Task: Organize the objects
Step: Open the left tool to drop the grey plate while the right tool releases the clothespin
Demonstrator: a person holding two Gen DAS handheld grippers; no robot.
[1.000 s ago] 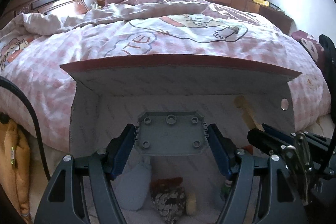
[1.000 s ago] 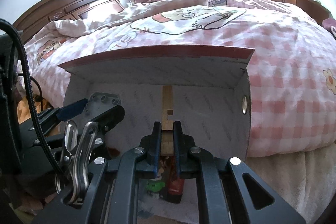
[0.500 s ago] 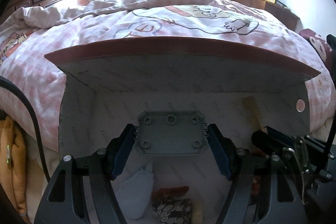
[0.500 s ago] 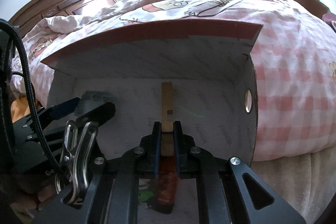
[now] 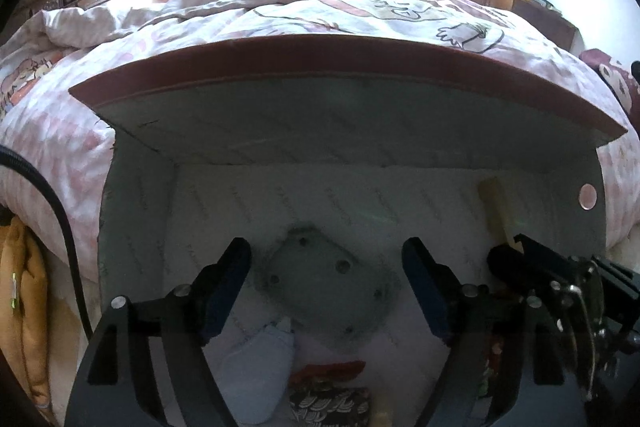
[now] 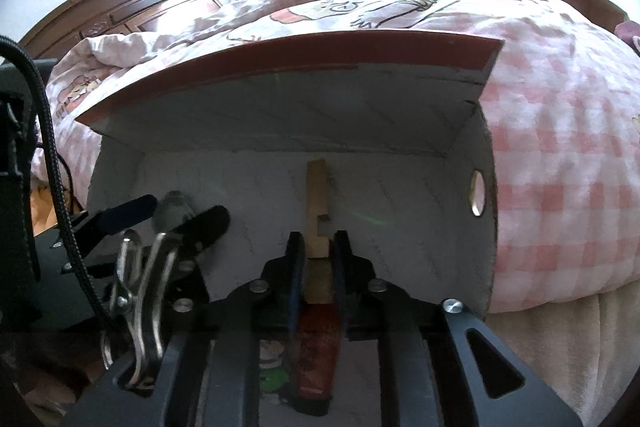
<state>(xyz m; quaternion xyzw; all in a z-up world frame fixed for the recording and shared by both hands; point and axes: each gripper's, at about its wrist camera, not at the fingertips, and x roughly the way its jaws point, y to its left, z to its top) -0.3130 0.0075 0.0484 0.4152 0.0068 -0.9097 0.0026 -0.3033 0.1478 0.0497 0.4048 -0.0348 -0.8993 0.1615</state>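
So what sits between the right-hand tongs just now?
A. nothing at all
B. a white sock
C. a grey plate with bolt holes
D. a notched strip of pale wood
D: in the right wrist view the notched wooden strip stands upright between the right tongs, inside the open cardboard box.

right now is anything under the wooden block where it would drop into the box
Yes: a red packet lies on the floor of the box right below the wooden block, with a green cartoon packet beside it.
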